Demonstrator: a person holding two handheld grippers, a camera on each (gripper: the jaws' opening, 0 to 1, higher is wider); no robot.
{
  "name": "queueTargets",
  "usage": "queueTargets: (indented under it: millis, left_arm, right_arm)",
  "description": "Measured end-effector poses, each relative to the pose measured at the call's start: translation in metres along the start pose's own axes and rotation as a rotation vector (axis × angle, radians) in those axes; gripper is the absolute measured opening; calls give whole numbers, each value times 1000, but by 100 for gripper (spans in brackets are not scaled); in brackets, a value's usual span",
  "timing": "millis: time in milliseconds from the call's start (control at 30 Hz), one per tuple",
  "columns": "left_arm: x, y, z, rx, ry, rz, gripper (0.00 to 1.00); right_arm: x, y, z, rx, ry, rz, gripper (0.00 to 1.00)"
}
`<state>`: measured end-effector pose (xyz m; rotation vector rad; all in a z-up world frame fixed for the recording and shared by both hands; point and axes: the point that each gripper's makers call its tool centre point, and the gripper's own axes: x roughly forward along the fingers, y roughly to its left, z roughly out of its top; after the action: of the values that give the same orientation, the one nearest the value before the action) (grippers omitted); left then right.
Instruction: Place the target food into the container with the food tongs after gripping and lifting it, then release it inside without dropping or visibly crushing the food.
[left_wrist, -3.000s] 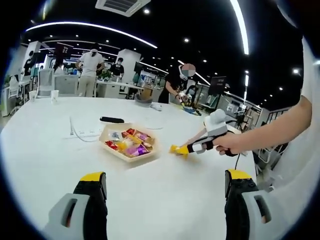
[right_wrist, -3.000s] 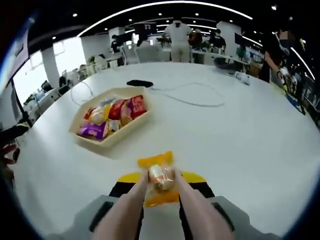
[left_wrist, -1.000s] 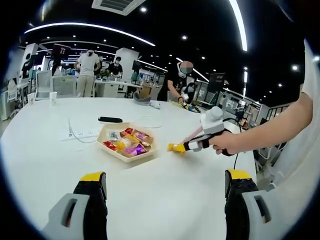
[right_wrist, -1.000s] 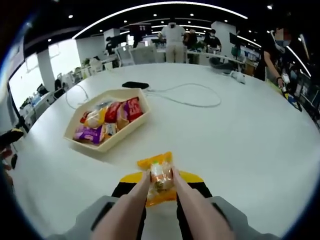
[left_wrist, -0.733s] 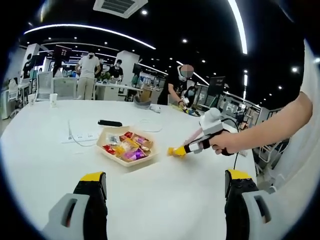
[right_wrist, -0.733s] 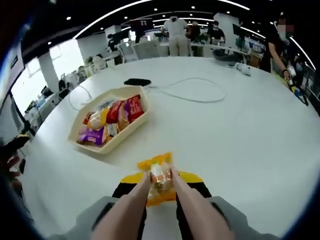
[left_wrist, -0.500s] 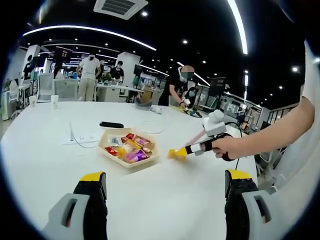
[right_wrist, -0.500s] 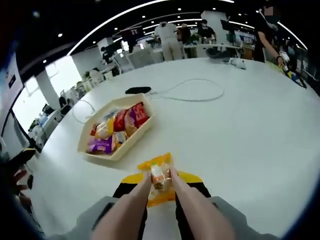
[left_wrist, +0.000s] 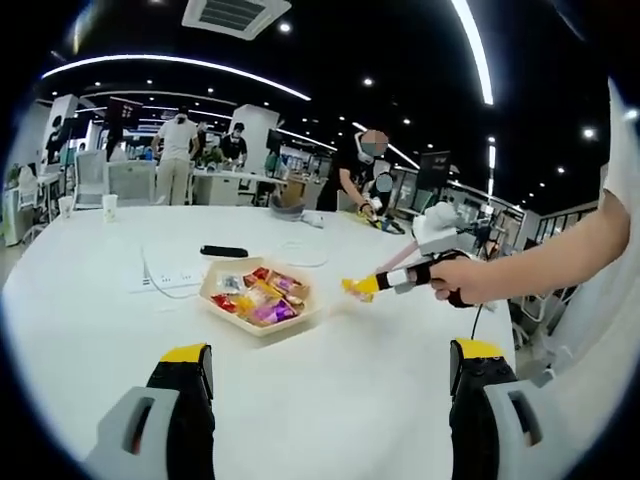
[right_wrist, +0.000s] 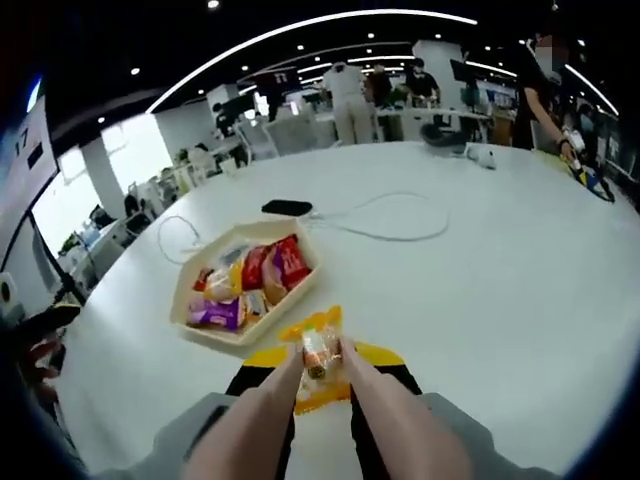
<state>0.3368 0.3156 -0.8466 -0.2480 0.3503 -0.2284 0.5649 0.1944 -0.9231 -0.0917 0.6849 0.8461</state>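
Closest to you in the right gripper view, the right gripper (right_wrist: 322, 362) is squeezing the food tongs (right_wrist: 385, 425), whose two pale arms run forward and pinch the snack packet (right_wrist: 314, 358), an orange wrapper with a clear window, at its middle. So that claw is closed down on the tongs, and the tongs in turn have the packet clear of the white table (right_wrist: 520, 280). In the left gripper view your left gripper (left_wrist: 330, 400) has its yellow-tipped jaws spread wide with nothing between them, idle low over the table.

Just beyond the packet sits the container (right_wrist: 240, 335), a cream tray already holding several wrapped snacks; in the left gripper view the packet (left_wrist: 358, 287) hangs just beside the tray's (left_wrist: 262, 327) right edge, not yet over it. Carry it on across the near rim before you lower, keep the squeeze even so the wrapper doesn't buckle or slip, and let go only once it is down among the others.

Farther off lie a black object (right_wrist: 287, 207) and a looping white cable (right_wrist: 395, 215), both well apart from the tray.

The tong tips are hidden behind the wrapper, so you cannot judge how deep the grip is. What is inside the packet is too blurred to name.
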Motion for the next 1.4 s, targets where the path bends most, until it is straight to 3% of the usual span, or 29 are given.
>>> queueTargets:
  millis: [267,433,500,600,667,867,1400]
  left_arm:
    - [-1,-4,5,9,-7,-27,99]
    - [-1,0,11,-1,-24,-13,99]
    - [-1,0,6,30,-2,-5,99]
    - [-1,-3,2,12,-1,-10,99]
    - [-2,-4,4,12,-15,0,99]
    - [-3,-8,3,8,-21,-10,99]
    - [-13,-4,8,10,-34,14,99]
  right_arm:
    - [-15,5,31,7,-93,11,19]
    - [-21,12,44,6,-120,22,19]
    - [-21,14,48,3,-128,27,19]
    - [-22,16,54,-9,-139,25,19]
    - [-24,9,59,-58,-141,-14,19]
    - [-26,5,68,-52,-159,-8,19]
    - [-30,48,81,-61,-204,55,19]
